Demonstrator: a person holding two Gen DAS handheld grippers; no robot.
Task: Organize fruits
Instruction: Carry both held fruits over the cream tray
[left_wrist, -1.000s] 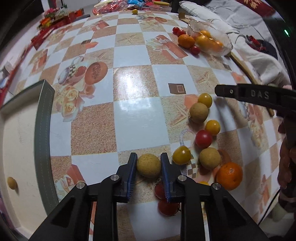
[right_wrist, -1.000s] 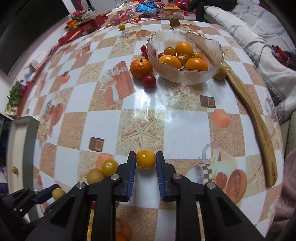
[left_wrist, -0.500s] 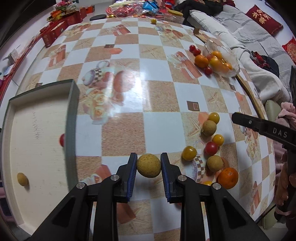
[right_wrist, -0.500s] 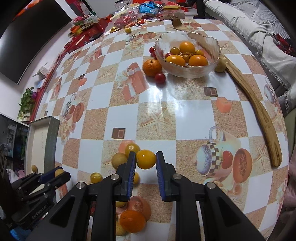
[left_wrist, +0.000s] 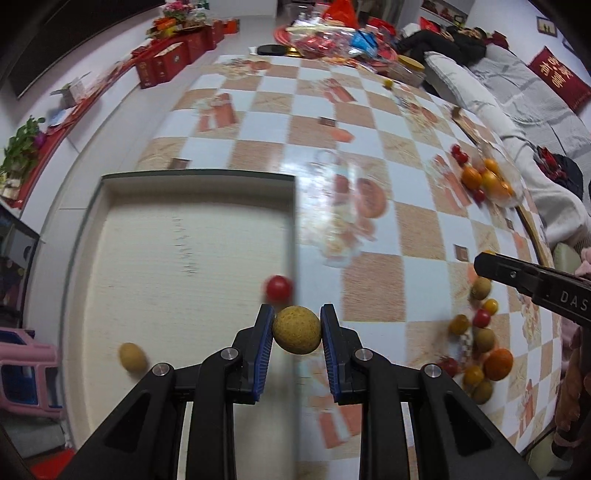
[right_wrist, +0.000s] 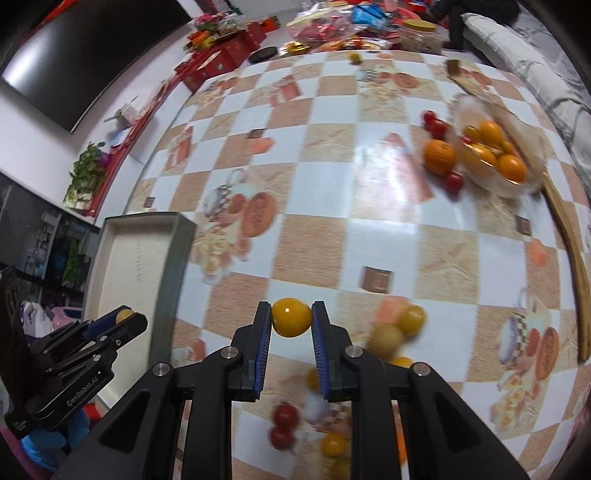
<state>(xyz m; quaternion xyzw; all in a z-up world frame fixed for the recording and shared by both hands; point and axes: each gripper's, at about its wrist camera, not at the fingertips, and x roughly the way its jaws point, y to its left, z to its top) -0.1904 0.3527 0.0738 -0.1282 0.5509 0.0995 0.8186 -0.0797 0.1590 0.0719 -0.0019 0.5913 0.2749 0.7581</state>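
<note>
Tan round fruit (left_wrist: 296, 329) being carried in left gripper (left_wrist: 296, 332) jaws over tray (left_wrist: 192, 176) rim; right gripper (right_wrist: 291, 325) clamping yellow tomato (right_wrist: 291, 316); next: release inside tray.

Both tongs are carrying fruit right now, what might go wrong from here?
1. The left tongs pinch the round tan fruit only at its sides; it may slip out short of the tray.
2. Dropped in, it might knock the red tomato by the tray's wall.
3. The right tongs hold a smooth yellow tomato that may squirt free.

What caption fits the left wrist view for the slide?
Left tool grips a tan round fruit above the tray edge; a red tomato and another tan fruit lie inside.
</note>
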